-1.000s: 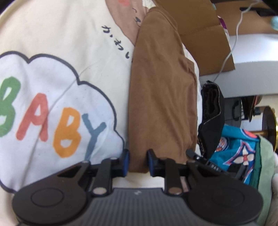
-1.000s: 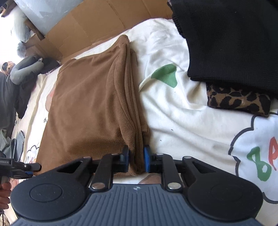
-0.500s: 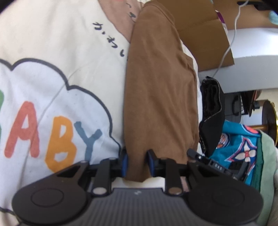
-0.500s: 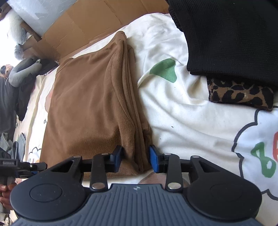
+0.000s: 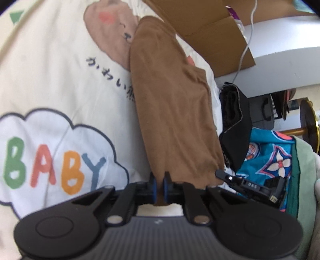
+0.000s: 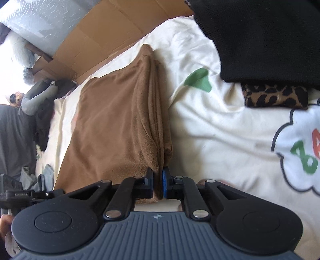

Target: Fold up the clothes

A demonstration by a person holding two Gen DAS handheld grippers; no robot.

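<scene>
a cream bedsheet [image 5: 50, 76] fills most of both views, printed with a white cloud reading "baby" in coloured letters [image 5: 54, 160] at the lower left of the left wrist view, a pink-cheeked bear face at top centre, and a line of dark script beside it. in the right wrist view the same sheet [image 6: 220, 130] carries a green patch near the middle and part of the cloud at the right edge.

flattened brown cardboard [image 6: 104, 34] lies along the far edge of the bed in the upper left of the right wrist view, with a pale bubble-wrap bundle [image 6: 40, 18] above it. in the left wrist view the cardboard [image 5: 210, 30] sits at the upper right, with a white cable running across it.

a black knitted garment [image 6: 270, 36] covers the upper right of the right wrist view, lying on a leopard-print piece [image 6: 274, 96]. a grey and dark heap of clothes [image 6: 30, 104] sits at the left edge.

the brown fleece garment [image 6: 120, 124], folded into a long strip, runs from the frame's centre down to the fingers. in the left wrist view it [image 5: 176, 104] runs down the middle, with a black bag [image 5: 234, 128] and a blue patterned cloth [image 5: 270, 156] to its right.

the left gripper [image 5: 159, 187] is closing, its fingers pinching the strip's near edge. the right gripper [image 6: 158, 185] is closing too, pinching the other near corner.
</scene>
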